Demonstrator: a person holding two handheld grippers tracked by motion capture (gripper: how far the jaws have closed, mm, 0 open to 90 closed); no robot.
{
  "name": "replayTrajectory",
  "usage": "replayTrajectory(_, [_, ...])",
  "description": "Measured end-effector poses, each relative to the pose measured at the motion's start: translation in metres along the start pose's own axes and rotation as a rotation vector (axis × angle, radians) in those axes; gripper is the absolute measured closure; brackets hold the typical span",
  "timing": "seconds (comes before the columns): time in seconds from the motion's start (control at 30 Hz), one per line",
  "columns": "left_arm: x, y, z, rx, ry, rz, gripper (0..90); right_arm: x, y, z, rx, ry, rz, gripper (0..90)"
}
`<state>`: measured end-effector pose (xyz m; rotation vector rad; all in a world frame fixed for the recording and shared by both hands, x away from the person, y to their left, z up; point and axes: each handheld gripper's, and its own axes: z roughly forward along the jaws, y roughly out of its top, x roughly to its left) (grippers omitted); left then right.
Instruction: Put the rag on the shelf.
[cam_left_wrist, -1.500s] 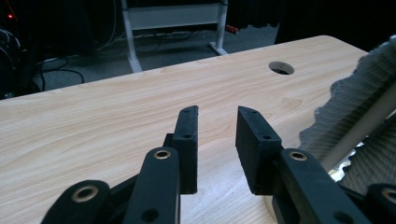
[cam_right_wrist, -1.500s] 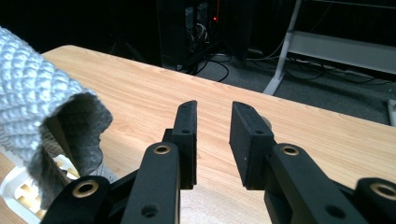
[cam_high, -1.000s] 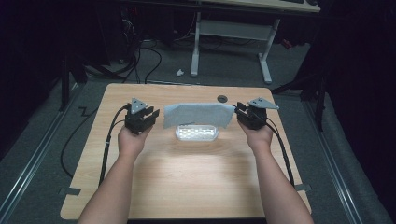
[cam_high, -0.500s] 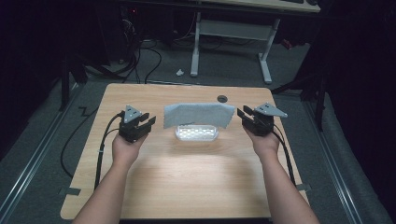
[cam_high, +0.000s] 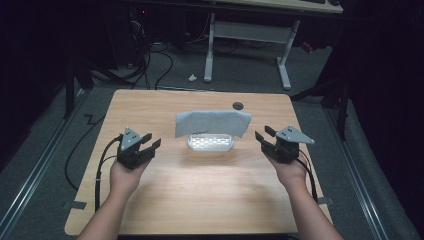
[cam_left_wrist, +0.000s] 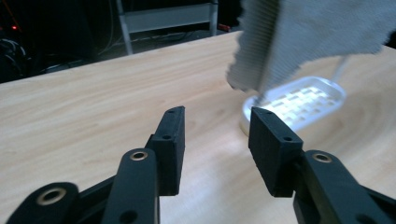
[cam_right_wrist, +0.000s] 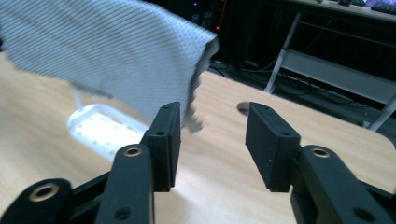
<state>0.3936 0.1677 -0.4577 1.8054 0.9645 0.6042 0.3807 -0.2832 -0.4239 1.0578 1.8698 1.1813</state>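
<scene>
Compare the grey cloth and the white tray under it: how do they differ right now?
The grey cloth is soft, ribbed fabric, while the white tray is rigid with a slotted grid bottom. The cloth spreads wider than the tray, overhanging both its ends. The cloth hangs raised above the table; what holds it up I cannot tell. The tray lies flat on the wood. Both sit mid-table, apart from either gripper.

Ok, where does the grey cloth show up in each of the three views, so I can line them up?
High view: grey cloth at table centre, draped above the white tray, between the two grippers.
Left gripper view: cloth at upper right, hanging over the tray.
Right gripper view: cloth across the upper left, tray below it.
Shared landmark: the lit white tray under the cloth.
</scene>
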Motion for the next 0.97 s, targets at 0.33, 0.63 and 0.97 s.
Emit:
replayTrajectory(0.33, [-0.042, -0.039, -0.023, 0.123, -0.016, -0.006, 49.9, 0.039, -0.037, -0.039, 0.043, 0.050, 0.003, 53.1])
replayTrajectory(0.63, [-0.108, -0.091, -0.018, 0.299, -0.109, 0.080, 49.3, 0.085, -0.103, -0.044, 0.138, 0.037, 0.043, 52.8])
replayTrajectory(0.97, [-0.111, -0.081, -0.022, 0.217, -0.136, 0.069, 46.5, 0.071, -0.104, -0.048, 0.143, 0.052, 0.042, 44.6])
